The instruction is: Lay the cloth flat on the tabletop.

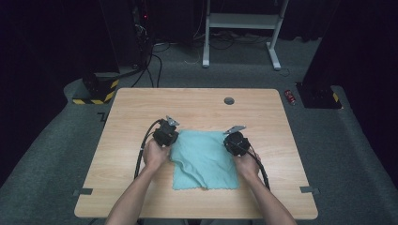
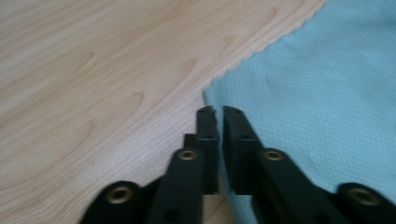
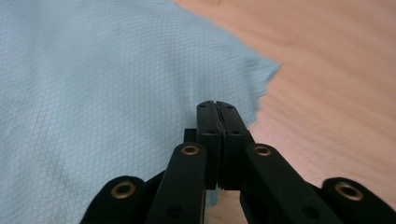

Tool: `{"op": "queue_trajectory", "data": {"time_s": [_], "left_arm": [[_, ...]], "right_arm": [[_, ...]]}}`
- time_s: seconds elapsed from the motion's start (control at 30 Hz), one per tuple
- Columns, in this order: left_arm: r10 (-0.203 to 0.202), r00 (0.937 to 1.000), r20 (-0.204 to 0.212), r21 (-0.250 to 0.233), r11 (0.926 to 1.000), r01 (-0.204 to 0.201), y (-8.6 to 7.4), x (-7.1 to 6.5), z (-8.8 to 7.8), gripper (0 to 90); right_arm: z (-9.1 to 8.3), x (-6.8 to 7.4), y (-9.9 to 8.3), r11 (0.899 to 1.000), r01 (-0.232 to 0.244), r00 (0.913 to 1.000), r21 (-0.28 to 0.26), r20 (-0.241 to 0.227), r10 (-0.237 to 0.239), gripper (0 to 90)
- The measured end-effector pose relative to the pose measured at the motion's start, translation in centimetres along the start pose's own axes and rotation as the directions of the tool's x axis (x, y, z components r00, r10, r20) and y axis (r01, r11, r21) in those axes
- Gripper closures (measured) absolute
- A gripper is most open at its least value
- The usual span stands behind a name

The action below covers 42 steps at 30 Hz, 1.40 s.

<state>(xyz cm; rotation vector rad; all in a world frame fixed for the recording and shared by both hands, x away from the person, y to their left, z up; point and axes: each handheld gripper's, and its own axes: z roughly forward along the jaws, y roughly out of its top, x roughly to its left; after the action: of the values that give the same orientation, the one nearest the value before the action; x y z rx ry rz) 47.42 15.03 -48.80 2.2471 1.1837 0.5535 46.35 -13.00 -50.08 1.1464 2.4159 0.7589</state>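
The left gripper [image 2: 218, 112] pinches the cloth [image 1: 204, 159] right at its corner, jaws nearly shut; the right gripper [image 3: 217, 106] clamps the edge near the other corner. With so little fabric between the jaws, a lift could likely pull either hold free.

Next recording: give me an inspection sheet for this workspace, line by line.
Surface: wooden table, a round grommet hole near the far edge.
Job's things: teal cloth, rumpled, lying flat on the table.
Clutter: nothing seen on the table.
Grippers: left tongs shut on the cloth's corner; right tongs shut on the cloth's edge near the opposite far corner.
Cables: black cables trail from both tongs.
Surroundings: grey carpet, white desk frame, hazard-striped base.
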Motion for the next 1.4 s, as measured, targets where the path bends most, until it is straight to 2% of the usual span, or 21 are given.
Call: {"op": "queue_trajectory", "data": {"time_s": [0.1, 0.17, 0.3, 0.4, 0.47, 0.57, 0.63, 0.7, 0.83, 0.93, 1.03, 1.1, 1.23, 1.37, 1.4], "left_arm": [[-0.036, 0.9993, 0.014, -0.015, 0.9992, 0.036, -0.5, 0.4, -0.2, 76.7], [-0.042, 0.9991, 0.009, -0.021, 0.9989, 0.042, -0.8, 0.8, -0.5, 74.6], [-0.073, 0.9972, 0.018, -0.016, 0.9972, 0.073, -1.0, 1.1, -0.3, 71.8], [-0.105, 0.9941, 0.028, -0.023, 0.9941, 0.106, -1.4, 1.3, 0.2, 67.0], [-0.124, 0.9915, 0.038, -0.021, 0.9919, 0.125, -1.7, 1.4, 0.4, 65.1], [-0.149, 0.9878, 0.044, -0.024, 0.9883, 0.15, -2.0, 1.5, 0.4, 63.6], [-0.161, 0.9859, 0.047, -0.026, 0.9864, 0.162, -2.0, 1.6, 0.3, 62.3], [-0.165, 0.9852, 0.045, -0.028, 0.9856, 0.167, -1.9, 1.7, 0.3, 60.7], [-0.17, 0.9845, 0.044, -0.032, 0.9847, 0.171, -1.8, 1.8, 0.2, 58.4], [-0.168, 0.9846, 0.047, -0.04, 0.9845, 0.17, -1.7, 1.8, 0.1, 58.3], [-0.17, 0.9842, 0.049, -0.039, 0.9843, 0.172, -1.7, 1.8, 0.3, 58.4], [-0.173, 0.9831, 0.059, -0.036, 0.9838, 0.176, -1.7, 1.8, 0.4, 58.5], [-0.17, 0.9831, 0.067, -0.03, 0.9845, 0.173, -1.6, 1.5, 0.9, 58.6], [-0.18, 0.9803, 0.082, -0.04, 0.9821, 0.184, -1.4, 1.1, 1.4, 58.8], [-0.174, 0.9814, 0.081, -0.032, 0.9836, 0.177, -1.3, 1.1, 1.4, 58.8]], "right_arm": [[0.2, 0.2, -0.3, 1.0, 0.008, 1.0, 0.002, 0.001, -0.008, 81.7], [0.0, 0.1, -0.4, 1.0, 0.005, 1.0, -0.013, 0.005, -0.005, 78.2], [-0.1, -0.8, 0.0, 0.999, -0.039, 0.9989, -0.037, 0.026, 0.04, 72.7], [0.3, -1.3, 0.0, 0.997, -0.068, 0.9975, -0.036, 0.019, 0.068, 71.2], [0.8, -1.2, -0.1, 0.997, -0.065, 0.9975, -0.029, 0.025, 0.066, 70.4], [1.2, -1.4, 0.0, 0.996, -0.085, 0.9959, -0.037, 0.027, 0.086, 70.8], [1.3, -1.5, 0.0, 0.995, -0.095, 0.9952, -0.04, 0.018, 0.096, 76.5], [1.3, -1.3, 0.2, 0.997, -0.072, 0.9974, -0.034, 0.002, 0.072, 88.3], [1.2, -0.8, 0.8, 1.0, -0.007, 0.9994, 0.016, 0.033, 0.006, 90.0], [0.4, -1.2, 0.6, 1.0, -0.019, 0.9991, -0.006, 0.037, 0.019, 90.0], [-0.6, -1.4, 0.3, 1.0, -0.003, 0.9987, -0.02, 0.051, 0.004, 90.0], [-0.8, -1.6, 0.0, 1.0, 0.007, 0.9976, -0.006, 0.069, -0.007, 90.0], [-0.4, -2.3, -0.8, 1.0, -0.01, 0.9973, 0.027, 0.074, 0.008, 90.0], [-0.3, -2.3, -1.1, 0.999, -0.009, 0.996, 0.05, 0.089, 0.005, 90.0], [-0.3, -2.3, -1.0, 0.999, -0.007, 0.9957, 0.054, 0.093, 0.002, 90.0]]}}
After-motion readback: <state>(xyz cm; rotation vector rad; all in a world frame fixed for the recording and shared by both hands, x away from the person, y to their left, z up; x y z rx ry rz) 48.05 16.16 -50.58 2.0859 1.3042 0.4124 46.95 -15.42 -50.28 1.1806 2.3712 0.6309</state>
